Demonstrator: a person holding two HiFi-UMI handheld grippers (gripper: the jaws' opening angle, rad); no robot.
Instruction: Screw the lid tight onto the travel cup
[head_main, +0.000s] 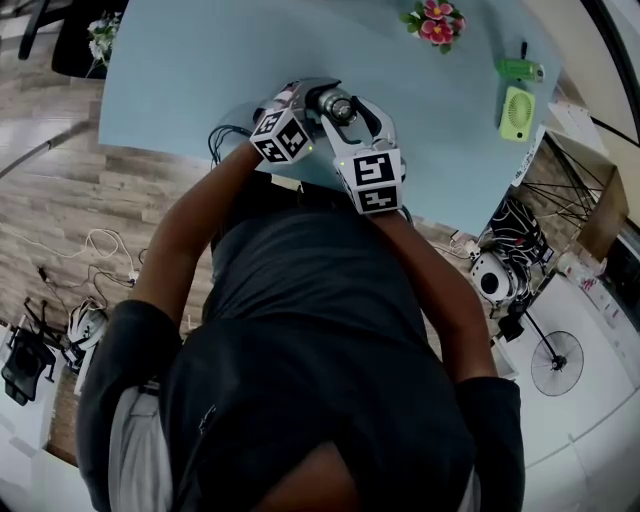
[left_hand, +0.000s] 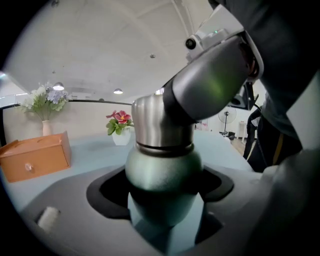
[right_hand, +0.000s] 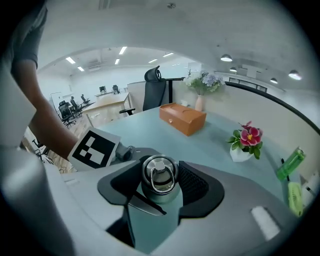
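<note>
While gripping the travel cup (left_hand: 162, 167) in the left hand-held gripper (left_hand: 162, 196) near the 6 o'clock edge of the desk (head_main: 190, 70), hold the right hand-held gripper (right_hand: 160, 186) clamped square on the lid (right_hand: 159, 172) and twist level.

From the head view, the left gripper (head_main: 308, 100) and right gripper (head_main: 352, 118) covered nearly all of the matte green, round-bodied metal travel cup (left_hand: 162, 167). Only the top of its round steel lid (head_main: 340, 104) showed between them. In the left gripper view, the right gripper's grey body hid the lid's top, and the dark jaws hid the cup's base. The person's torso (head_main: 320, 330) hid the near edge of the pale blue table (head_main: 180, 80). A bright green stick-shaped object (right_hand: 290, 164) was too small to identify.
</note>
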